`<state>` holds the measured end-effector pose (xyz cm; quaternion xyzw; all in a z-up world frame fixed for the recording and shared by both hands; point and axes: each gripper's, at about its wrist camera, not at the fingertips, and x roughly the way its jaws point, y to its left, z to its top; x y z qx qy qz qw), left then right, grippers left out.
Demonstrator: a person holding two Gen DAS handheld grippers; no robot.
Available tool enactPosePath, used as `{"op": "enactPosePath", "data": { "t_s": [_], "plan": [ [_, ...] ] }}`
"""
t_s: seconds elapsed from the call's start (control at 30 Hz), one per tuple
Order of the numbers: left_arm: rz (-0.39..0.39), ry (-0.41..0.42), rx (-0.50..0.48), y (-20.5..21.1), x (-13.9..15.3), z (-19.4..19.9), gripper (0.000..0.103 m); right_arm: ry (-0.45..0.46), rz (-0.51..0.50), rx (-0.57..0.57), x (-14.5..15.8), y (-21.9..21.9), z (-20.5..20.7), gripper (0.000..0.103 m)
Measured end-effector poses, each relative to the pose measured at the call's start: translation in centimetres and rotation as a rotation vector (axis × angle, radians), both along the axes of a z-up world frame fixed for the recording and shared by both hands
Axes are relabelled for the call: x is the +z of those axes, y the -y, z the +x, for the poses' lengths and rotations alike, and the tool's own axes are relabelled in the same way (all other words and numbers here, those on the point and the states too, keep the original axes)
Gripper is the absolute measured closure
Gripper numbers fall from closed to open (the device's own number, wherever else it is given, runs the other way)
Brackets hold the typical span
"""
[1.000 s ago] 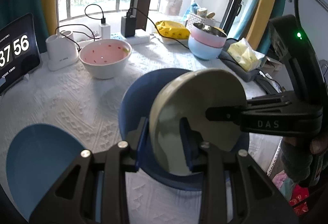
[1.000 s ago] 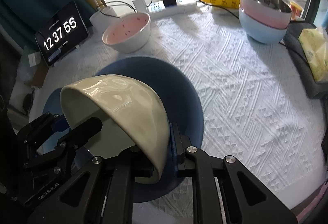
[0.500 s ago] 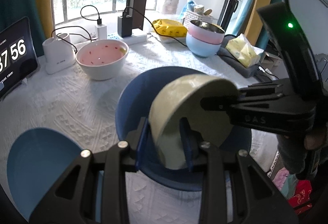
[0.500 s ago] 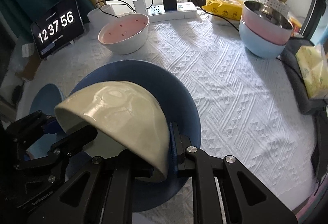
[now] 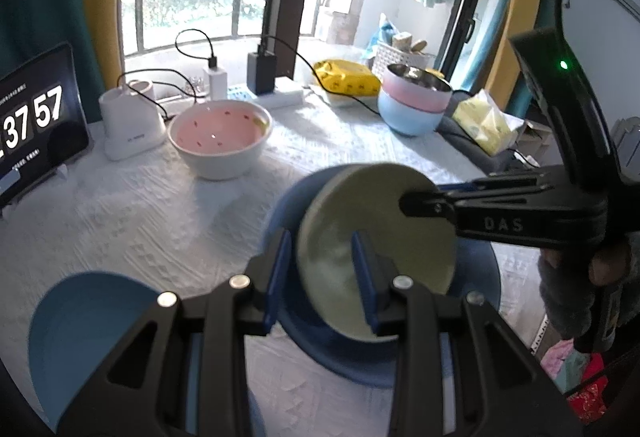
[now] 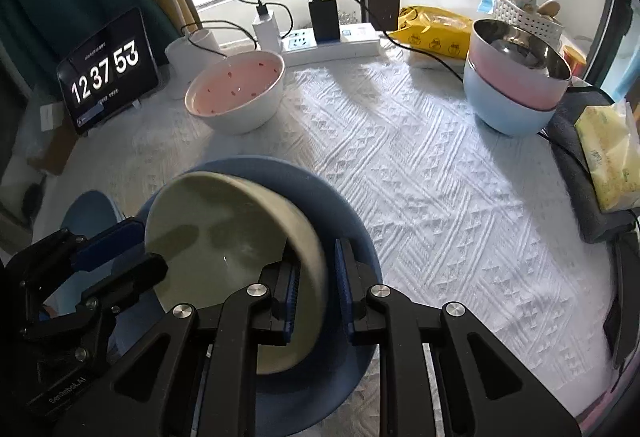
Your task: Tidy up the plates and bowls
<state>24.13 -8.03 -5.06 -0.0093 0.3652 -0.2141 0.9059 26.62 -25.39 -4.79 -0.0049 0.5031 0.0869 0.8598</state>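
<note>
Now the green bowl [image 6: 236, 249] tilts over the blue plate [image 6: 344, 221] at the near tabletop [image 6: 420, 177]. Left tongs [image 5: 322, 263] straddle its rim, grip unclear. Right tongs [image 6: 314, 297] have just been opening, rim between them, a gap showing at the right pad.

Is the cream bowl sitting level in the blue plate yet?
No, tipped: the cream bowl leans on its side over the blue plate, its rim between both grippers' fingers.
</note>
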Motion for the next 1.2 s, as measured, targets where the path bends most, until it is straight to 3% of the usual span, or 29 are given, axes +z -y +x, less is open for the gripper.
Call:
{"op": "enactPosePath", "data": {
  "t_s": [0.37, 0.83, 1.2],
  "plan": [
    [-0.024, 0.068, 0.057, -0.8, 0.7, 1.6, 0.069, 0.044, 0.019, 0.038, 1.2, -0.7, -0.1, 0.084],
    [-0.019, 0.080, 0.057, 0.2, 0.5, 2.0, 0.069, 0.215, -0.054, 0.137, 2.9, -2.9, -1.1, 0.082],
    [0.024, 0.058, 0.074, 0.5, -0.6, 2.9, 0.069, 0.204, -0.083, 0.085, 1.9, -2.4, 1.0, 0.080]
  ]
}}
